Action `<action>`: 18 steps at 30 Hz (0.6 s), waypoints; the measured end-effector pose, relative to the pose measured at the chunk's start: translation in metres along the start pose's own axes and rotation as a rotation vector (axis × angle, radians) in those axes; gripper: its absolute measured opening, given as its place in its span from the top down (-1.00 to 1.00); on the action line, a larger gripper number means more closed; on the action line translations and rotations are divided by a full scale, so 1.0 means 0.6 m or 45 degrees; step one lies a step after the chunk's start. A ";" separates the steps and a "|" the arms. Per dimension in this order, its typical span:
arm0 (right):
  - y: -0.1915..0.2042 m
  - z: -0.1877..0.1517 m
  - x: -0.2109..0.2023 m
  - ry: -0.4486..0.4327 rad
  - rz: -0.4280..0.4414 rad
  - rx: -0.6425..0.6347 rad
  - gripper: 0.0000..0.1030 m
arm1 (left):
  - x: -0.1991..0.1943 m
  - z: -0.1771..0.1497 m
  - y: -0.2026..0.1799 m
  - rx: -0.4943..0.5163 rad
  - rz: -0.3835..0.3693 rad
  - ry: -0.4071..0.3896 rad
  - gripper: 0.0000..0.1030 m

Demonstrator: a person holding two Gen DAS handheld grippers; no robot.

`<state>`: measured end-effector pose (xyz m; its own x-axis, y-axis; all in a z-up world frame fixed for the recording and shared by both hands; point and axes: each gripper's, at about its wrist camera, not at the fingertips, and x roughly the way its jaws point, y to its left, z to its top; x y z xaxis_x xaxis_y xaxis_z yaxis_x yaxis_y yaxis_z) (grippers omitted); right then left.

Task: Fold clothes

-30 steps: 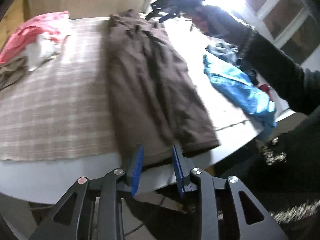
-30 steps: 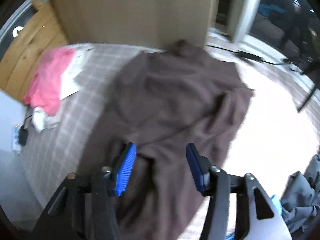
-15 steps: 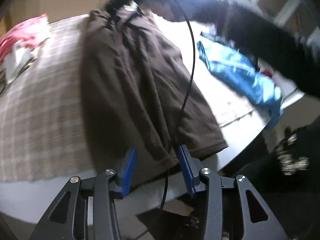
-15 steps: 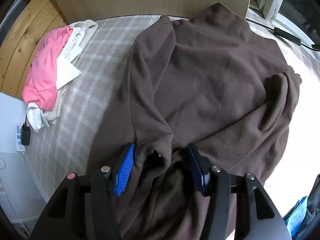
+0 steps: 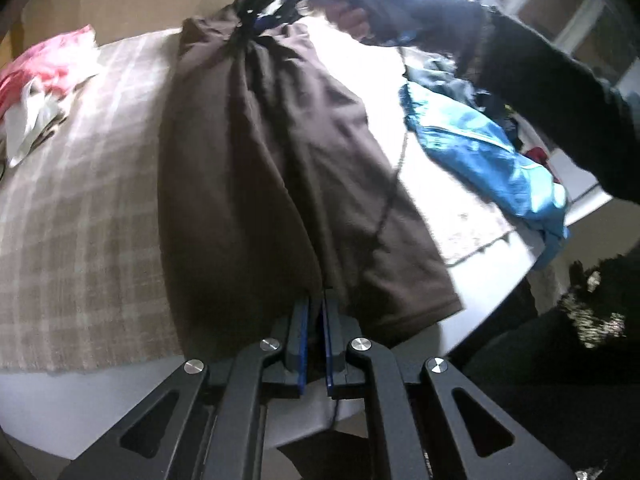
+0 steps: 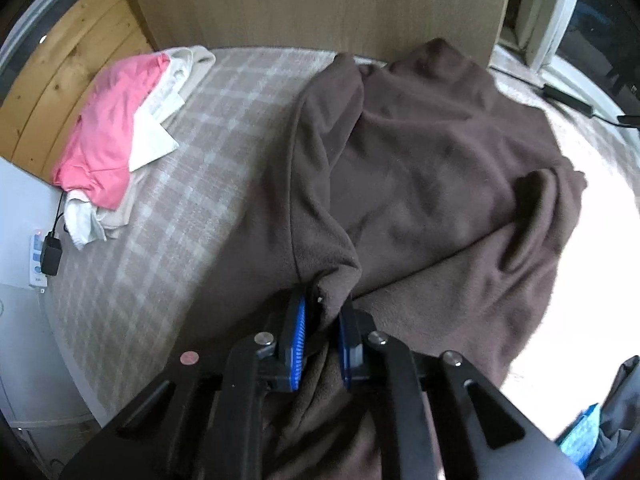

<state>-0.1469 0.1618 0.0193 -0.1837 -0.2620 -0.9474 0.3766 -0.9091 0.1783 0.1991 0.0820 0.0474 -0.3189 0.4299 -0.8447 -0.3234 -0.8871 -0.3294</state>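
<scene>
A brown fleece garment (image 5: 256, 168) lies spread on the plaid-covered table (image 5: 80, 208). My left gripper (image 5: 316, 312) is shut on its near hem at the table's front edge. In the right wrist view the same brown fleece (image 6: 440, 168) fills the middle. My right gripper (image 6: 323, 320) is shut on a folded sleeve cuff (image 6: 336, 276) near the garment's top. The right gripper also shows in the left wrist view (image 5: 260, 20), at the far end of the fleece, pulling the cloth into a bunch.
A pile of pink and white clothes (image 6: 116, 136) lies at the table's far left, also in the left wrist view (image 5: 44, 80). A blue garment (image 5: 492, 156) and darker clothes lie to the right. A charger and power strip (image 6: 46, 256) sit at the left edge.
Both grippers were open around the fleece and have now shut on it: the left on the hem, the right on the sleeve cuff. The cloth now bunches at the far end.
</scene>
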 end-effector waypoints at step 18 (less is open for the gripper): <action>-0.009 -0.131 -0.200 -0.134 0.750 0.040 0.37 | -0.118 -0.027 0.005 -0.066 -0.126 -0.036 0.22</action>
<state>-0.0557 0.2234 0.1112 -0.0417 -0.7539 -0.6556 0.4158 -0.6098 0.6748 0.2352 0.0463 0.0995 -0.3127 0.5198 -0.7950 -0.3081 -0.8472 -0.4328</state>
